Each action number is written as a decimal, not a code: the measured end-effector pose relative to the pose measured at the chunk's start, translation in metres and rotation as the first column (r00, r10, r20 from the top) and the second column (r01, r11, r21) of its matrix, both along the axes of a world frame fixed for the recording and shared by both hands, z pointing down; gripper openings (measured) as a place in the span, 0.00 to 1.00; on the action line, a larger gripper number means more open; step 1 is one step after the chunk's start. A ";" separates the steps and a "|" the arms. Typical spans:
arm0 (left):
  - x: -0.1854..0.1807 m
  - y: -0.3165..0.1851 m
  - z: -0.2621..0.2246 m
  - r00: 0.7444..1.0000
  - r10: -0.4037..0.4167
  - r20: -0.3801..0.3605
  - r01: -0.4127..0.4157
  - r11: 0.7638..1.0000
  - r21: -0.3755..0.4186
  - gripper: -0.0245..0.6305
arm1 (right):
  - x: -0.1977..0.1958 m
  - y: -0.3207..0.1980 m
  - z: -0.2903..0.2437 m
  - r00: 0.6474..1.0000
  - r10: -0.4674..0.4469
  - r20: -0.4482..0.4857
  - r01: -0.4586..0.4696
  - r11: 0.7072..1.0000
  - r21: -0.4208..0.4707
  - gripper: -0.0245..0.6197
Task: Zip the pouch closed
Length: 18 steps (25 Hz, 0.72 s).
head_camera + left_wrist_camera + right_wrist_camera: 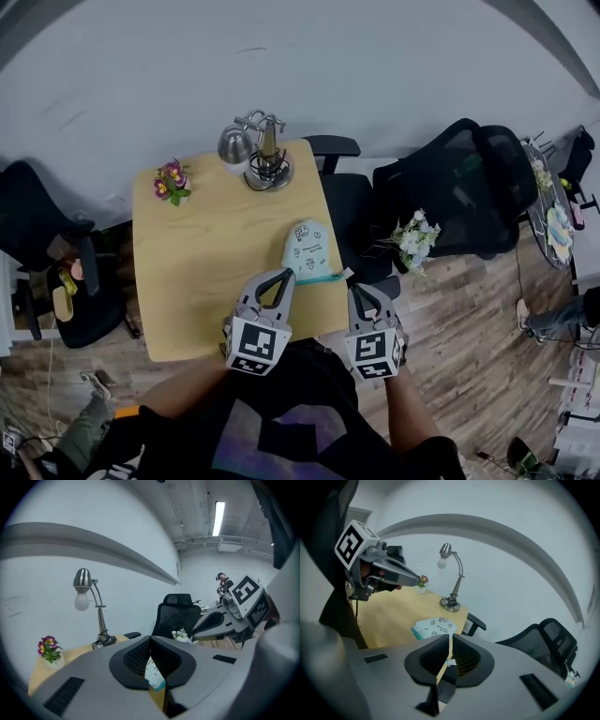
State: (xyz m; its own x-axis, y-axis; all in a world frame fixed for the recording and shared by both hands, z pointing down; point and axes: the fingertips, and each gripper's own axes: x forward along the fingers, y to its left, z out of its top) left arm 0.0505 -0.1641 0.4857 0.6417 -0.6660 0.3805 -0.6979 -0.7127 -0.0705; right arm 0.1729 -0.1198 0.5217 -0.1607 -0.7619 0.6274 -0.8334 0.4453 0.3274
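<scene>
Pouch (307, 248): pale, printed with small dark figures, lying flat on the worktop (206, 272). It sits on the person's side of the desk lamp (258, 155), close to the worktop edge on the lamp's right-hand side.
Pouch orientation: rounded end toward the desk lamp, teal-trimmed end toward the person. A teal strip runs past the worktop edge.
Zip state: cannot be told from any view.
Left gripper (150, 638): jaws fully together, holding nothing. It sits nearer the person than the desk lamp, with its tips just beside the pouch's teal end. Its own view shows the pouch beyond the closed tips. Contact cannot be told.
Right gripper (450, 635): jaws all but together, with only a thin slit between them. A small pale speck shows in the slit; what it is cannot be told. The gripper is off the worktop edge, to the right of the left gripper and apart from the pouch body.
Desk lamp: metal shade, curved neck and round base with a coiled cable, at the far edge of the worktop.
Flower pot (172, 181): pink and yellow blooms, left of the desk lamp at the far corner.
Office chair (459, 183): black mesh, right of the desk lamp, off the worktop.
White flowers (415, 239): between that chair and the worktop.
</scene>
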 end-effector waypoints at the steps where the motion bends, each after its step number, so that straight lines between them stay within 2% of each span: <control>1: 0.002 -0.004 0.004 1.000 -0.018 0.006 0.018 1.000 -0.005 0.05 | 0.003 -0.003 0.008 0.999 -0.036 -0.015 0.035 0.999 -0.017 0.07; 6: 0.011 -0.019 0.037 0.997 -0.073 0.038 0.075 0.995 -0.060 0.05 | 0.015 -0.016 0.049 0.970 -0.219 -0.103 0.209 0.973 -0.101 0.19; 10: 0.020 -0.017 0.068 0.995 -0.081 0.063 0.089 0.988 -0.126 0.05 | 0.022 -0.019 0.080 0.928 -0.340 -0.155 0.315 0.935 -0.166 0.20; 18: 0.019 -0.023 0.104 0.984 -0.130 0.122 0.153 0.969 -0.197 0.05 | 0.036 -0.029 0.126 0.841 -0.491 -0.227 0.432 0.862 -0.263 0.21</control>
State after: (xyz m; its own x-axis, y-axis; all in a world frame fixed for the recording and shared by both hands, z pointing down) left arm 0.0693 -0.1870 0.5892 0.4944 -0.6478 0.5795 -0.7889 -0.6143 -0.0137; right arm 0.2093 -0.1490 0.6479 -0.2605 -0.5008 0.8254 -0.4018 0.8336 0.3790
